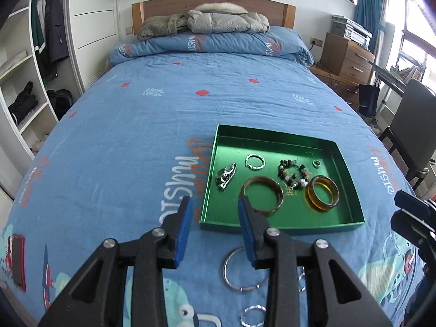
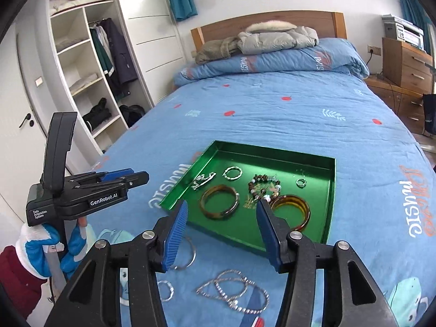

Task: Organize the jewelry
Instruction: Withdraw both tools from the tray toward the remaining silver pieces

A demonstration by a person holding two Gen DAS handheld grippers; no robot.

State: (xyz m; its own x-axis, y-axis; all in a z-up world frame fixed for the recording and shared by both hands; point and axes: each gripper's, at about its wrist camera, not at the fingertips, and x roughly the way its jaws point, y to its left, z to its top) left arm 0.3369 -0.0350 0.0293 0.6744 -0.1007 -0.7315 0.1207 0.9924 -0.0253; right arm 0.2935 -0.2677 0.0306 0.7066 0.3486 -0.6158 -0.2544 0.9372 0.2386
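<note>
now the big blue bed holds a green tray near its foot, and the tray already has many pieces in it. the left gripper has its jaws wide apart with nothing between them, and the right gripper is the same, wide apart and holding nothing.

my guess is the next job is to pick up a piece that lies on the bed in front of the tray. a good way is to come down slow, get one blue pad on each side of the thin wire, and squeeze gently so it does not slip into the soft cover. lift it over the tray's near wall and set it on a bare green spot, not on top of another piece.

the thin silver bangle lies flat on the bed, just in front of the tray. a shiny chain necklace is in loose loops beside it, and it could tangle. a small twisted ring lies nearest of all.

in the tray are a brown bangle, an amber bangle, a bead bracelet and a watch.
</note>
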